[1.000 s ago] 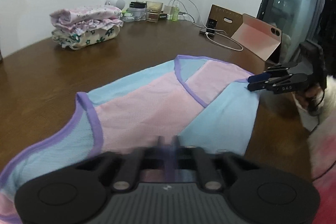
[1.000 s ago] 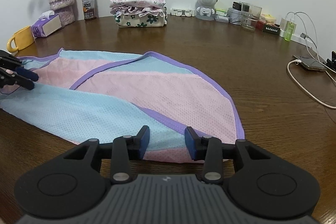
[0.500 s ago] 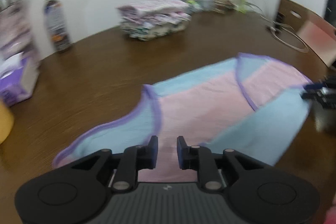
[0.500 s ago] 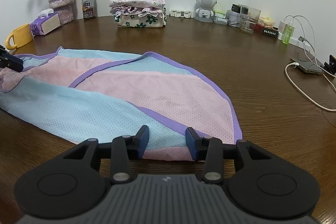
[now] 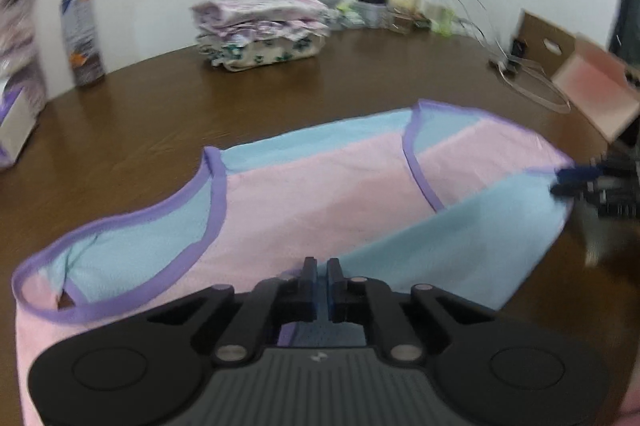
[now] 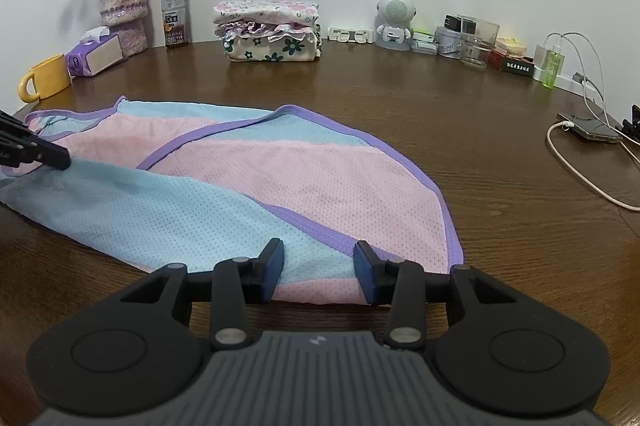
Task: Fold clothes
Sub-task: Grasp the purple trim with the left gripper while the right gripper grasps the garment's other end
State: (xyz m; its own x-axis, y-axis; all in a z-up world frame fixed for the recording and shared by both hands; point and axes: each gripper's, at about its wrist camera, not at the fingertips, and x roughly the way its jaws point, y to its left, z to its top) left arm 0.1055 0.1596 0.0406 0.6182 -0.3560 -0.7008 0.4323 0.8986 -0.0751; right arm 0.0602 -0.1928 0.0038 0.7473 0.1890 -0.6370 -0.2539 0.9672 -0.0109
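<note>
Dark brown wood formed the surface [image 6: 440, 130], which ran back to a plain white wall. On its near part lay the garment [image 6: 280, 182], a pink and light-blue mesh piece edged in purple, spread mostly flat with one panel folded over along a diagonal purple seam.

The left tool [image 5: 321, 268] sat at one end of the garment with its jaws drawn almost together — a thin strip of blue cloth showed in the narrow gap between them, so it appeared to be clamped on the fabric edge. From the right wrist view the same tool [image 6: 52, 154] showed at the far left, its dark tip touching the cloth where the blue panel bunched slightly.

The right tool [image 6: 319, 258] hovered at the opposite end with its jaws spread wide, the blue-padded fingers [image 6: 272, 266] standing either side of the garment's near hem and holding nothing. In the left wrist view it [image 5: 568, 182] appeared blurred at the garment's right corner.

Further back, well apart from the garment, a stack of folded floral clothes [image 6: 268, 30] stood near the wall. To its left were a drink bottle [image 6: 175, 14], a vase of dried roses [image 6: 122, 6], a tissue pack [image 6: 94, 52] and a yellow mug [image 6: 46, 78] — to its right, a small white robot figure [image 6: 394, 20] and a phone on a charging cable [image 6: 588, 130].
</note>
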